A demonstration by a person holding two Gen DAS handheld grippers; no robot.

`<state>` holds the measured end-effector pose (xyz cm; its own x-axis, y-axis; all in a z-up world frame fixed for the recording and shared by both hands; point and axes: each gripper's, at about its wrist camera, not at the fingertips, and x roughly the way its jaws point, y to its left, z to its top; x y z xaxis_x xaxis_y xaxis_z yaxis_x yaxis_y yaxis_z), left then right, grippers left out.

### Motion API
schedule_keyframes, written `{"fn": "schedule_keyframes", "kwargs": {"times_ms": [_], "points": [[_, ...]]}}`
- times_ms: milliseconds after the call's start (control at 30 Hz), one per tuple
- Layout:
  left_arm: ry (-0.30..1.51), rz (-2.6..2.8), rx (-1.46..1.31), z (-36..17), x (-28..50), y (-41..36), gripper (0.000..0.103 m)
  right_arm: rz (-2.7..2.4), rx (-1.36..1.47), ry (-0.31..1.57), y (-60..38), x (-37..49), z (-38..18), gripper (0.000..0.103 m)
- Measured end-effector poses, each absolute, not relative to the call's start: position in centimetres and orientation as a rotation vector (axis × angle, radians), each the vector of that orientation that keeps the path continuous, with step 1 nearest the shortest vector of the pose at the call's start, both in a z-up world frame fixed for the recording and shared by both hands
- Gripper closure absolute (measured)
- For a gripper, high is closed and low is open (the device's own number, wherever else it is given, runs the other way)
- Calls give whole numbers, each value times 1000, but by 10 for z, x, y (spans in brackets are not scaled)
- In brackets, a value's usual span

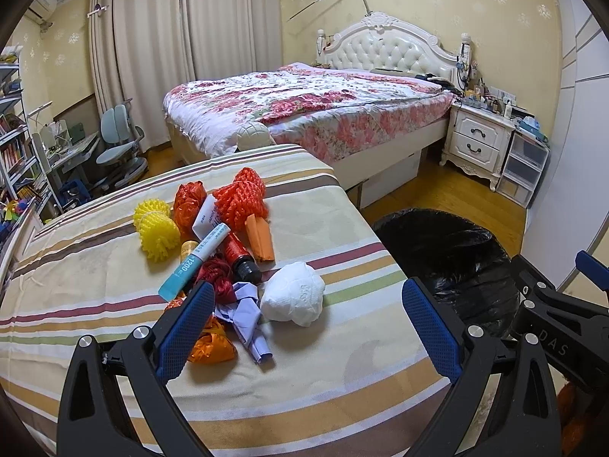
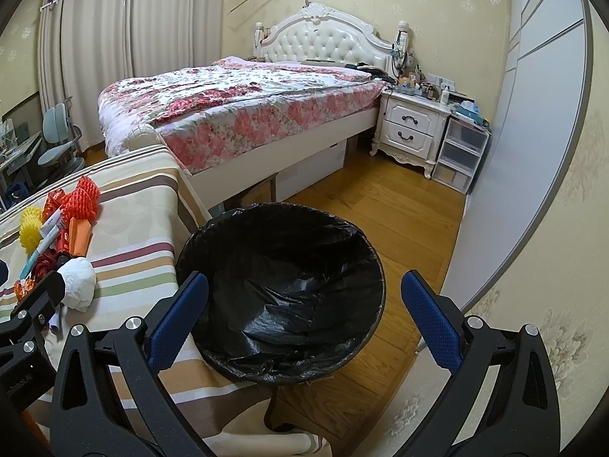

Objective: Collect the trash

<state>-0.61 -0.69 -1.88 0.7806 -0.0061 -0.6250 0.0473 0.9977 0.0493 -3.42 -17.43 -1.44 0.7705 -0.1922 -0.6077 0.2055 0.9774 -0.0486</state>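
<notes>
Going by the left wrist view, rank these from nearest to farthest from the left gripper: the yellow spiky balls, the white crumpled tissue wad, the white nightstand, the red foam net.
From the left gripper:
1. White crumpled tissue wad, between the open fingers.
2. Yellow spiky balls, left side of the pile.
3. Red foam net, back of the pile.
4. White nightstand, far right beside the bed.

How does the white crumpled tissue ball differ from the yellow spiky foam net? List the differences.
The white tissue ball is smooth, crumpled paper; the yellow foam net is a spiky, open mesh. The tissue ball lies nearest the left gripper, at the pile's front; the yellow net sits at the pile's far left side. The tissue is a single lump; the net looks like two bunched pieces. Both rest on the striped cloth, uncollected.
</notes>
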Motion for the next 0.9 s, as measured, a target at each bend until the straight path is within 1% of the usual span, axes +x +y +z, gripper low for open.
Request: {"fn": "schedule_keyframes", "kwargs": {"times_ms": [267, 333, 367, 400, 433, 467, 500, 533, 700, 900], "points": [[674, -9, 65, -16, -6, 6, 8, -195, 19, 677, -166, -30, -18, 4], [678, 0, 60, -16, -7, 13, 9, -180, 10, 684, -160, -28, -19, 6], [680, 5, 56, -16, -7, 17, 9, -172, 6, 687, -158, -27, -17, 12], [683, 9, 53, -16, -8, 21, 10, -162, 4, 693, -156, -26, -18, 20], [687, 16, 52, -16, -9, 26, 14, -152, 5, 701, -153, -26, -18, 23], [689, 23, 51, -16, -10, 30, 17, -142, 7, 708, -152, -25, -18, 24], [696, 30, 50, -17, -11, 36, 22, -136, 5, 710, -149, -24, -18, 24], [705, 35, 46, -18, -12, 41, 23, -134, 0, 709, -147, -24, -17, 24], [731, 76, 30, -20, -17, 71, 23, -106, -1, 715, -139, -23, -17, 29], [751, 107, 1, -21, -28, 93, 23, -76, -6, 723, -126, -24, -17, 30]]}}
